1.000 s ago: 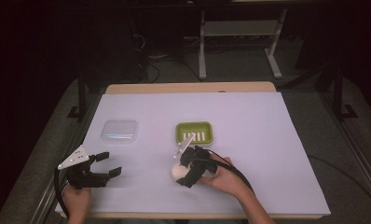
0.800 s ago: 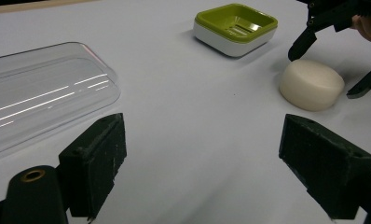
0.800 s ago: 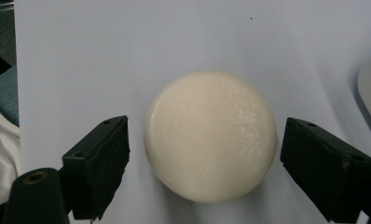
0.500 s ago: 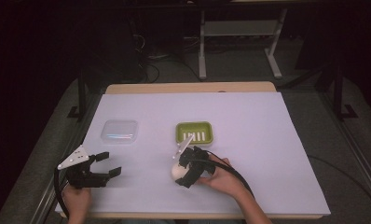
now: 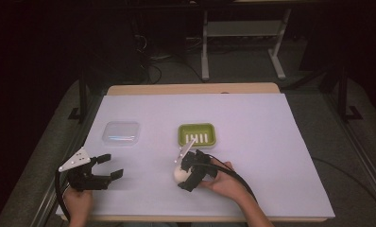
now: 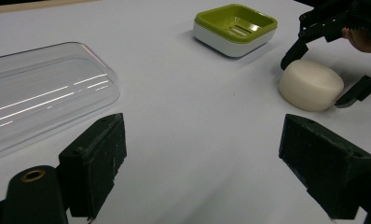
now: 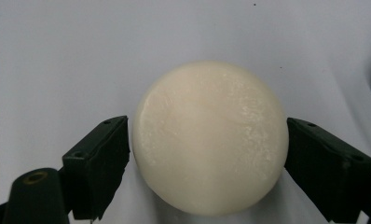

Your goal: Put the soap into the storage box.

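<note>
The right claw (image 7: 207,154) is straddling the round soap (image 7: 209,137), jaws apart, just short of the green dish (image 5: 197,135); next it likely needs closing, then lifting. The left claw (image 5: 108,166) is waiting open.

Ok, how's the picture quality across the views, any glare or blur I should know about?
High view: room dark, table evenly lit, small things soft. Left gripper view: bright streaks of glare on the clear lid; green dish and soap sharp. Right gripper view: soap crisp, pale against the white sheet, faint shadow beneath.
</note>
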`<state>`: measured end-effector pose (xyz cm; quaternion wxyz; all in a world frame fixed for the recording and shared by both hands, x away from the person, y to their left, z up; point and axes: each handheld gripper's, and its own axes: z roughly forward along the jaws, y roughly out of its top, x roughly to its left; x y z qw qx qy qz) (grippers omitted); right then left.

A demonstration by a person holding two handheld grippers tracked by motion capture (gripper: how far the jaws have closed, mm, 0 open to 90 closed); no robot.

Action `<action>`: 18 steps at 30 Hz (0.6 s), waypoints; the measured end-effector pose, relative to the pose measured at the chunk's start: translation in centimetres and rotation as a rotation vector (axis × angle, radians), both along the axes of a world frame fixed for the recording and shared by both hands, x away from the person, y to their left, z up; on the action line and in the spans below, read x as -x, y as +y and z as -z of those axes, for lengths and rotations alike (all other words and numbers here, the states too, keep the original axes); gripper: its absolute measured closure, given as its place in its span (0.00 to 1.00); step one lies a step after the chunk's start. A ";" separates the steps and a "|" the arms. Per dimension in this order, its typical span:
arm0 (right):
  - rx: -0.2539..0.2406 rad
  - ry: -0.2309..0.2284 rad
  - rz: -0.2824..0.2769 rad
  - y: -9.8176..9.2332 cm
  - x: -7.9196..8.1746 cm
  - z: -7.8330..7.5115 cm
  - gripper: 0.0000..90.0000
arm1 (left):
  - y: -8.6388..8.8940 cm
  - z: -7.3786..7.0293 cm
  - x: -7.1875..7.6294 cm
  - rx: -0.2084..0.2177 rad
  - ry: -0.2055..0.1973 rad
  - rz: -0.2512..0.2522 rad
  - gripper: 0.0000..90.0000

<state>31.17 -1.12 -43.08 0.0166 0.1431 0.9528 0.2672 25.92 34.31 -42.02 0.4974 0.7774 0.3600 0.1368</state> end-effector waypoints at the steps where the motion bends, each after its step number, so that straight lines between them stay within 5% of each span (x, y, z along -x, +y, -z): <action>1: 0.000 0.000 0.000 0.0 0.0 0.0 0.17 | 0.0 0.0 0.0 0.000 0.000 0.000 0.16; 18: 0.023 -0.025 0.004 0.5 0.1 0.4 0.22 | -0.1 0.1 -0.1 0.001 0.003 0.005 0.16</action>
